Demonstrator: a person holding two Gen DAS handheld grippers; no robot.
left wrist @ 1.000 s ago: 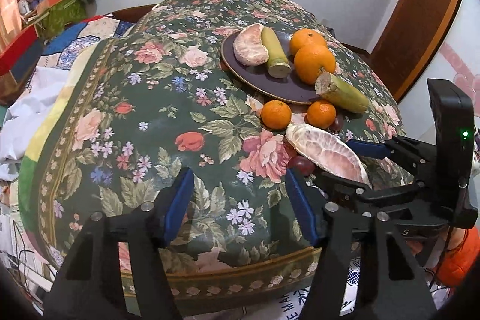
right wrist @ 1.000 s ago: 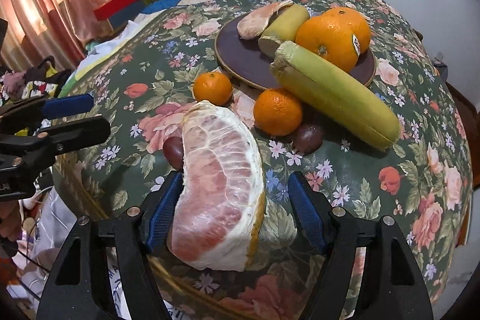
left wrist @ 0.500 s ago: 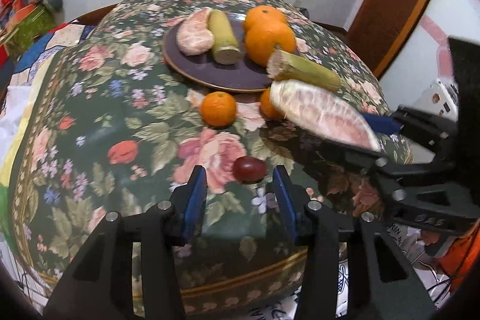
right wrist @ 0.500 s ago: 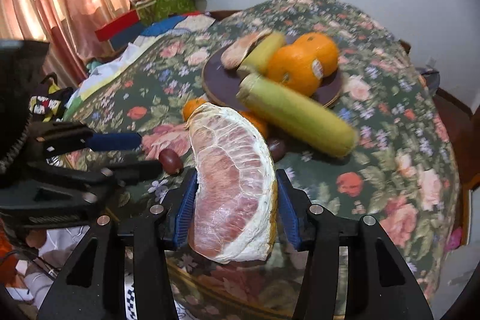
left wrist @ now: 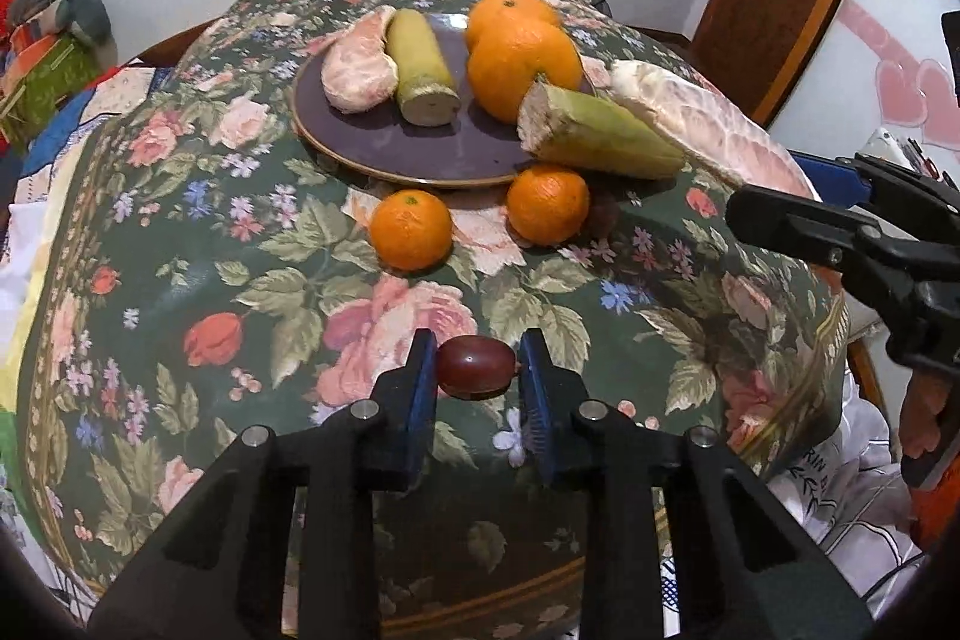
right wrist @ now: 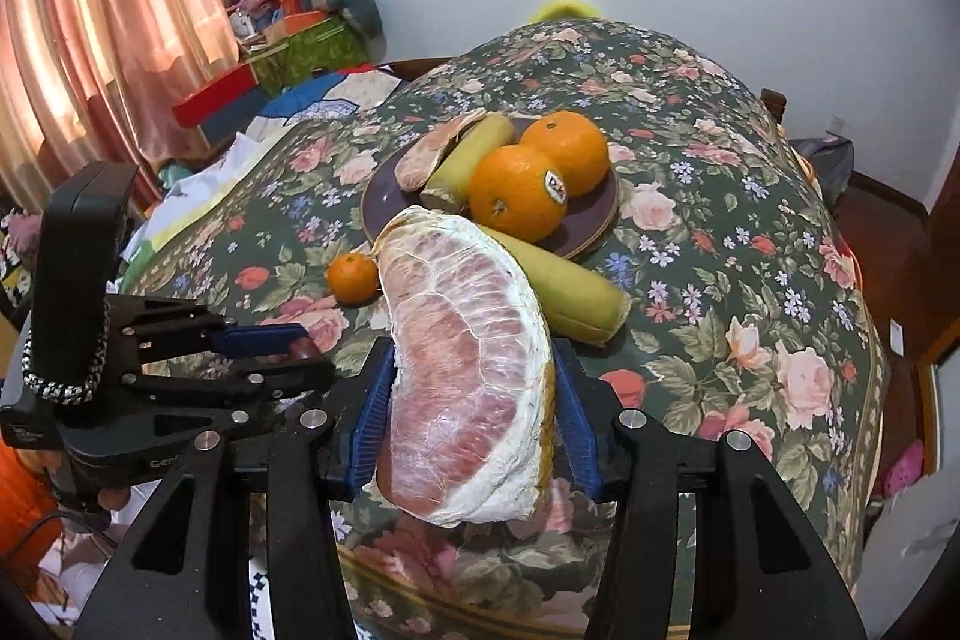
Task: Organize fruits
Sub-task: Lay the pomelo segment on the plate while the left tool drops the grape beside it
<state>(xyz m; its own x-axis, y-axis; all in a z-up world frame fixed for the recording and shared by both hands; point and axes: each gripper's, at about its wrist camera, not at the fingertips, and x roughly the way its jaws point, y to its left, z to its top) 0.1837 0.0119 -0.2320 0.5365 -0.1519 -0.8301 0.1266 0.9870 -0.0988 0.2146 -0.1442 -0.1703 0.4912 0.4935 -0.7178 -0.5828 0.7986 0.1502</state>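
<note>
So here's where I'm at. My left tongs (left wrist: 478,381) are pinched on a small dark-red oval fruit, a grape or plum by the look of it (left wrist: 476,367), down near the front edge of the surface with the green floral cloth (left wrist: 180,220); I can't tell if it's lifted yet. My right tongs (right wrist: 468,421) are clamped on a big peeled pink pomelo wedge with white pith (right wrist: 465,376), held up in the air short of the dark purple round plate (left wrist: 384,142).

What's already on the plate: a smaller pink pomelo piece (left wrist: 357,67), a short cut yellow-green stalk (left wrist: 420,70) and two large oranges (left wrist: 522,67).

What's left, as far as I can see: two small mandarins (left wrist: 411,229) sitting on the cloth just in front of the plate, a longer cut yellow-green stalk (left wrist: 594,133) lying half on the rim and half off, plus the two pieces I'm holding. There may be another dark fruit tucked behind the right mandarin, too shadowed to say.

I'd call it roughly halfway. Plate's getting crowded, so the pomelo wedge needs a gap near the front.
</note>
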